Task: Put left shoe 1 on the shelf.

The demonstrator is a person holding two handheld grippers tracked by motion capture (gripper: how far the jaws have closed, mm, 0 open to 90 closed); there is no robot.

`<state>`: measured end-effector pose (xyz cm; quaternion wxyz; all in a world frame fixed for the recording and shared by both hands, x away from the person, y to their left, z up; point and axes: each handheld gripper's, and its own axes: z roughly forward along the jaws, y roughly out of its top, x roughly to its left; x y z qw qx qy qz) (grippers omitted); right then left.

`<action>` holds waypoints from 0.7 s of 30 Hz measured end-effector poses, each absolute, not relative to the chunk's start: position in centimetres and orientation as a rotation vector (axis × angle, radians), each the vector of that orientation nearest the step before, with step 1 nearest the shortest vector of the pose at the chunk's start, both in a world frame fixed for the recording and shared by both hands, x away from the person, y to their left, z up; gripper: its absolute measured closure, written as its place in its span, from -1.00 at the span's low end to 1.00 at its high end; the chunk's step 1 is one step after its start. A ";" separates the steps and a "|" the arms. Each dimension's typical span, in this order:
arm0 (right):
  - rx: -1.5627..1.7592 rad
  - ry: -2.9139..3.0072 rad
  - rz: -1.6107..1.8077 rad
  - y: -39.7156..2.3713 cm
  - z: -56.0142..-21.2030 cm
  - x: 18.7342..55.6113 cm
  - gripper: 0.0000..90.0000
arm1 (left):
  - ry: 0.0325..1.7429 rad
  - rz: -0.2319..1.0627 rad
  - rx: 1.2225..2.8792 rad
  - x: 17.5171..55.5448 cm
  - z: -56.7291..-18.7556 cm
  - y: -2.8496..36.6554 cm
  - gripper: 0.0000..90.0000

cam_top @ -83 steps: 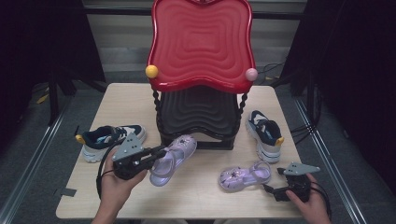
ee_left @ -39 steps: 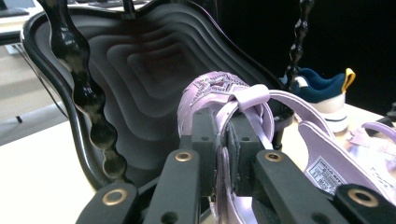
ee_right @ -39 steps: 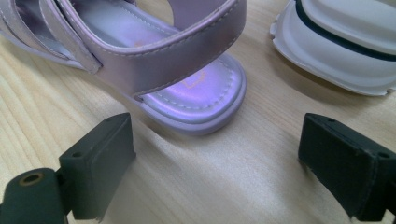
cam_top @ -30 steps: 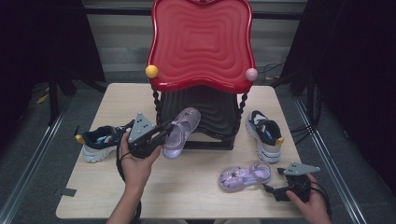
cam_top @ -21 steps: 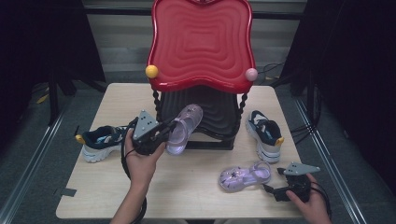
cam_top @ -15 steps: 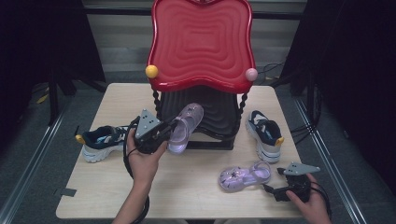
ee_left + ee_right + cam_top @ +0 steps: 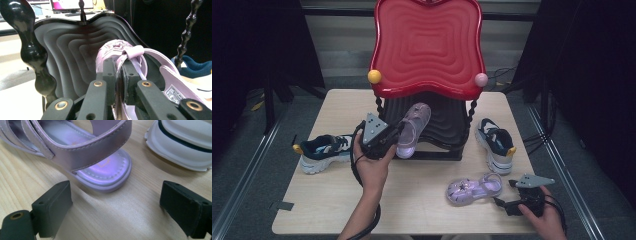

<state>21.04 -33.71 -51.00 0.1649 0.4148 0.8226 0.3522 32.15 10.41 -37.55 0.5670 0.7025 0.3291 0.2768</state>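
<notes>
The lilac sandal (image 7: pixel 411 131), light and floppy by the look of it, is kept clenched by its strap in the left gripper (image 7: pixel 388 137), raised at the black shelf's (image 7: pixel 447 125) 9 o'clock edge.

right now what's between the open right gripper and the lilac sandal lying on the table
Only bare light wood table: in the right gripper view the right gripper has open jaws just short of the lilac sandal's heel.

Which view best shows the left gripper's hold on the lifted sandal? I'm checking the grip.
The left gripper view: its jaws pinch the sandal's strap. The high view shows the left gripper holding it from farther off.
</notes>
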 end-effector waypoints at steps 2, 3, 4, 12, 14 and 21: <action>1.182 2.344 1.003 -33.7 -51.0 21.0 -0.78 | 0.782 0.652 1.643 32.3 -37.7 10.2 0.85; 1.182 2.344 1.004 -33.7 -51.0 21.0 -0.78 | 0.783 0.666 1.647 32.4 -37.8 10.2 0.85; 1.183 2.344 1.004 -33.7 -51.0 21.0 -0.78 | 0.786 0.673 1.640 32.4 -37.8 10.1 0.85; 1.180 2.344 1.004 -33.7 -51.0 21.0 -0.78 | 0.809 0.689 1.619 33.1 -38.6 9.3 0.85; 1.181 2.344 1.004 -33.7 -51.0 21.0 -0.78 | 0.818 0.695 1.605 33.2 -38.7 9.1 0.85; 1.180 2.344 1.004 -33.7 -51.0 21.1 -0.78 | 0.821 0.737 1.604 33.5 -38.6 8.4 0.85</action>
